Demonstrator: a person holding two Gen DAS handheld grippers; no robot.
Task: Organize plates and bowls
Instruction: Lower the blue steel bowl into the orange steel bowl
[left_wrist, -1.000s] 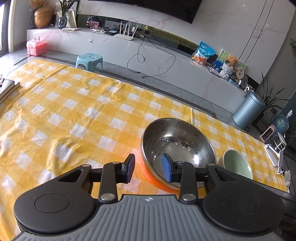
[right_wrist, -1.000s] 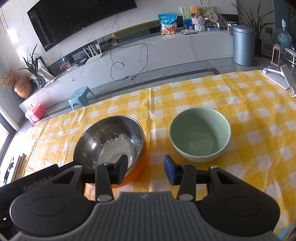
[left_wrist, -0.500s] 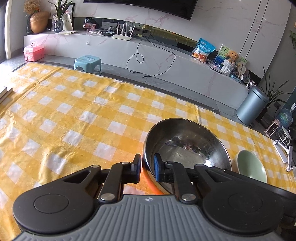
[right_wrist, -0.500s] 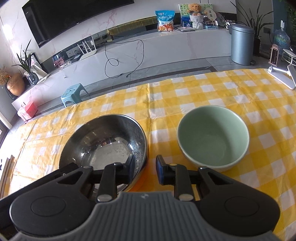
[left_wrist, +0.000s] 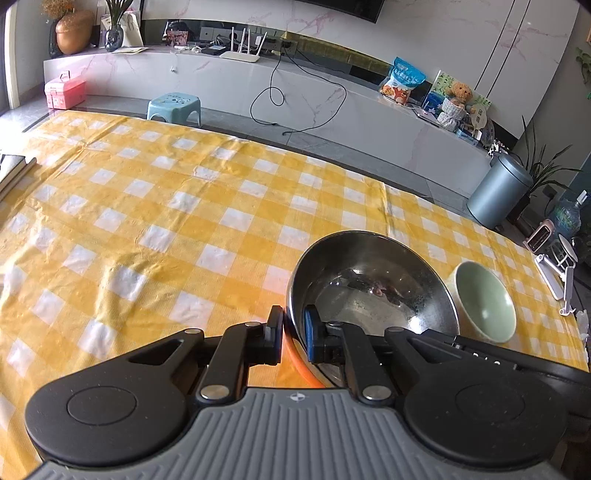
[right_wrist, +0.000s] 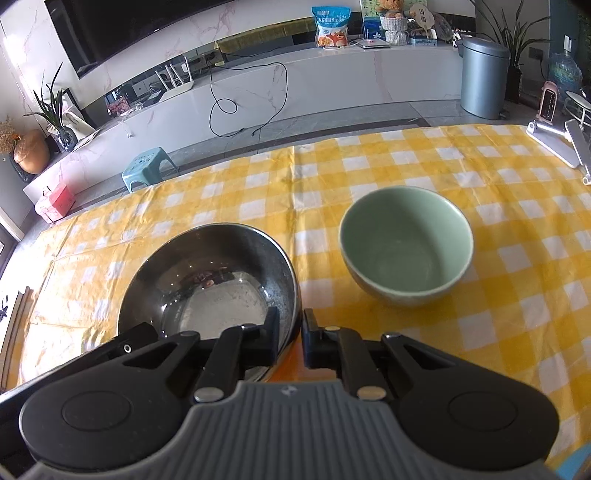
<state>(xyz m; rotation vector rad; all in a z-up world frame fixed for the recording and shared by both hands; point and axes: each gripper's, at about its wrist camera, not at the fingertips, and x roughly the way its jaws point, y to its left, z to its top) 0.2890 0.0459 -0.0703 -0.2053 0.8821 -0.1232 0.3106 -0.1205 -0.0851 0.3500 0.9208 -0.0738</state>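
A steel bowl (left_wrist: 373, 291) with an orange outside is held tilted over the yellow checked tablecloth (left_wrist: 184, 206). My left gripper (left_wrist: 293, 332) is shut on its left rim, one finger inside and one outside. My right gripper (right_wrist: 291, 328) is shut on the bowl's right rim (right_wrist: 295, 291); the bowl's inside (right_wrist: 207, 291) shows in the right wrist view. A pale green bowl (right_wrist: 406, 247) stands upright on the cloth to the right of the steel bowl; it also shows in the left wrist view (left_wrist: 484, 301).
A stack of books (left_wrist: 11, 170) lies at the table's left edge. A white folding stand (right_wrist: 561, 140) sits at the far right corner. Beyond the table are a blue stool (left_wrist: 173, 107), a grey bin (right_wrist: 484, 77) and a low white cabinet (left_wrist: 295, 92).
Both grippers have closed from open onto the steel bowl's rim, one on each side. The bowl has tipped and risen a little off the cloth.
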